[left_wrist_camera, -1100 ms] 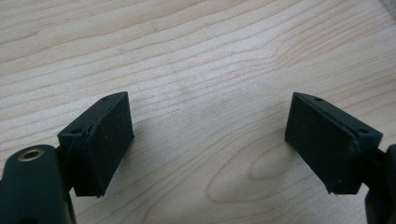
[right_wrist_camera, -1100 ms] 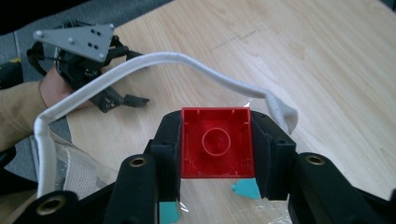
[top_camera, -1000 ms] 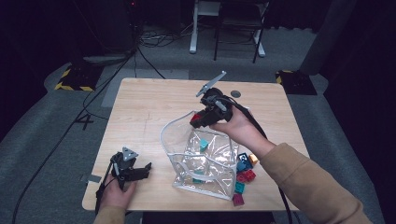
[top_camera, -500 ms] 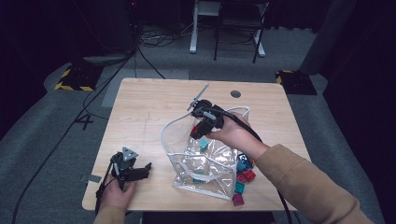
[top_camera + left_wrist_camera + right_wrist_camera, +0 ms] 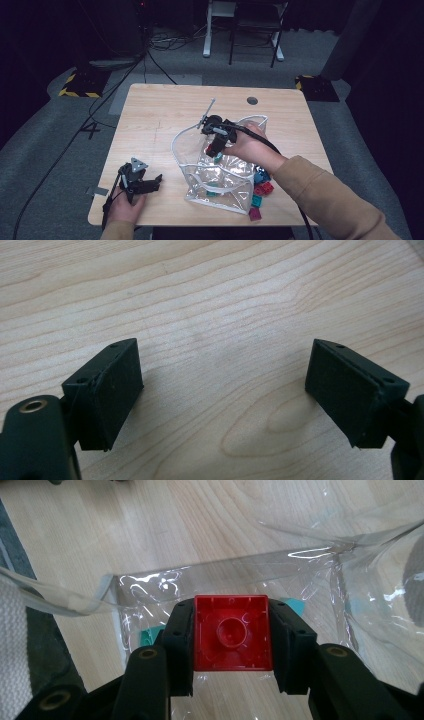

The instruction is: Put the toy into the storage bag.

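A clear plastic bag (image 5: 220, 175) with a white rim stands open in the middle of the table, with teal blocks (image 5: 212, 191) inside. My right gripper (image 5: 216, 147) reaches down into its mouth, shut on a red brick (image 5: 232, 632) whose hollow underside faces the camera. In the right gripper view the bag's clear wall (image 5: 300, 575) lies just below the brick. My left gripper (image 5: 150, 182) rests near the table's front left edge, open, with bare wood between its pads (image 5: 107, 390).
Several loose teal, red and magenta blocks (image 5: 261, 187) lie on the table right of the bag. A round cable hole (image 5: 252, 100) sits at the table's far side. The wooden table (image 5: 150, 115) is bare on its left half.
My right gripper has moved from above the bag's far rim toward me and down into the bag's mouth, carrying the red brick. The left gripper has stayed still.
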{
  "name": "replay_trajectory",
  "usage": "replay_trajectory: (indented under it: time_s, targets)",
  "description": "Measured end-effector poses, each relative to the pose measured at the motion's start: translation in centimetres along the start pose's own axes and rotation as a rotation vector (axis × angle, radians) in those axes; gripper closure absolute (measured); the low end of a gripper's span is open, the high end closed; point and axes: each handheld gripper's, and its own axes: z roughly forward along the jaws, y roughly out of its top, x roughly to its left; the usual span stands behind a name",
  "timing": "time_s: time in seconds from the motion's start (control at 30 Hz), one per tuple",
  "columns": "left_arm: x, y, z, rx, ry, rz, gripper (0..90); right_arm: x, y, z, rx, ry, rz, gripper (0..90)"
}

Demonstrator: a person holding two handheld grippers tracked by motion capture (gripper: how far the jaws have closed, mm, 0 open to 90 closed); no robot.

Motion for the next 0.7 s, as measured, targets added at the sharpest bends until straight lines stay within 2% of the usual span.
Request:
replay_trajectory:
  time_s: [0.27,0.33,0.37,0.43,0.6,0.7]
  targets:
    - [0.0,0.0,0.0,0.0,0.0,0.0,15.6,0.3,-0.3,0.2,0.021,0.002,-0.028,58.2]
    - [0.0,0.0,0.0,0.0,0.0,0.0,15.6,0.3,-0.4,0.1,0.015,0.008,-0.035,54.3]
    - [0.0,0.0,0.0,0.0,0.0,0.0,15.6,0.3,-0.4,0.0,-0.002,0.005,-0.032,49.9]
    - [0.0,0.0,0.0,0.0,0.0,0.0,15.7,0.3,-0.6,-0.2,-0.026,0.014,-0.013,46.8]
    - [0.0,0.0,0.0,0.0,-0.002,0.001,15.6,0.3,-1.3,-1.1,-0.085,0.02,0.007,46.0]
    - [0.0,0.0,0.0,0.0,-0.002,0.001,15.6,0.4,-2.0,-2.2,-0.15,0.024,0.016,46.0]
